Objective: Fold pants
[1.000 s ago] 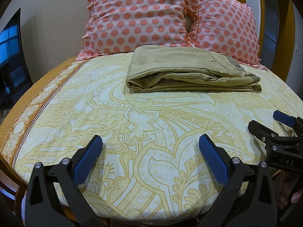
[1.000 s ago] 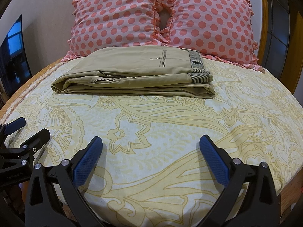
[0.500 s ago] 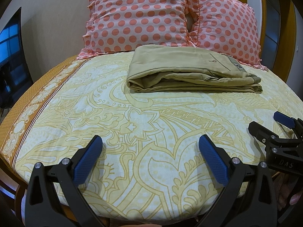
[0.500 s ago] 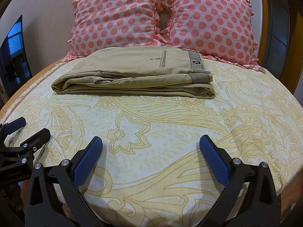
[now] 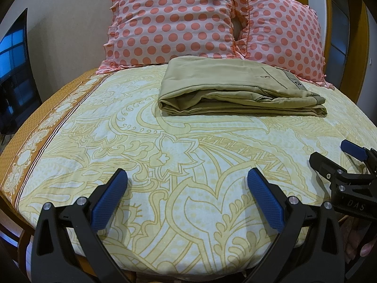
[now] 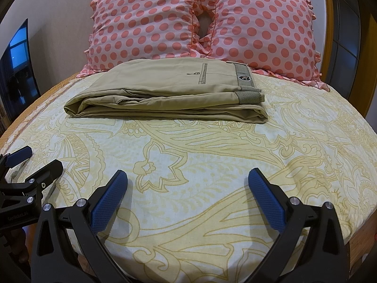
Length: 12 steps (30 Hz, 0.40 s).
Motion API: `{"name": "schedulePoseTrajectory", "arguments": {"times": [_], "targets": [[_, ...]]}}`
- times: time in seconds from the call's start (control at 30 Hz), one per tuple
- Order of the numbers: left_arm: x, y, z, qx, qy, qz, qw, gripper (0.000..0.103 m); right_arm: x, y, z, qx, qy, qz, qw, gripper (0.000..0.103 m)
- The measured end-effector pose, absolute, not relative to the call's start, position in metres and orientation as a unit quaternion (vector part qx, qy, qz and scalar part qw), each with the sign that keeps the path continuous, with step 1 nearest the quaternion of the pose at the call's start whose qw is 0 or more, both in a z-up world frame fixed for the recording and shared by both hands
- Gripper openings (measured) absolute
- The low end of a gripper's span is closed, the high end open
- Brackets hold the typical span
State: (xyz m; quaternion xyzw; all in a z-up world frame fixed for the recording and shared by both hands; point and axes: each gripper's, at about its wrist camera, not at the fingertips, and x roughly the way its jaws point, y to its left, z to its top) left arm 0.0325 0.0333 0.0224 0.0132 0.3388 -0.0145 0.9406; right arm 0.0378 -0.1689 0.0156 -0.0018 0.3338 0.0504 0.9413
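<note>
- The khaki pants [image 6: 165, 94], smooth cotton folded into a flat layered rectangle, lie at 12 o'clock on the bed [image 6: 212, 165], touching the pillows [image 6: 165, 23].
- The sheet is yellow paisley print; the pillows are pink, dotted, ruffled.
- Nothing has shifted since a second ago.
- Left gripper [image 5: 187, 198] and right gripper [image 6: 187, 198] hover with jaws wide, holding nothing.
- Under-layers of the fold are hidden.
</note>
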Motion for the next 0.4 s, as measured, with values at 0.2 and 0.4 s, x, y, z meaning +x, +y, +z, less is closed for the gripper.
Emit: {"name": "schedulePoseTrajectory", "arguments": {"times": [0.2, 0.4], "targets": [[0.0328, 0.0336, 0.0219, 0.014, 0.339, -0.013, 0.941, 0.101, 0.0377, -0.1681, 0.0154, -0.002, 0.334, 0.05, 0.941, 0.102], [0.0326, 0.0335, 0.0219, 0.014, 0.339, -0.013, 0.94, 0.101, 0.0379, -0.1687, 0.0154, -0.002, 0.334, 0.05, 0.941, 0.102]]}}
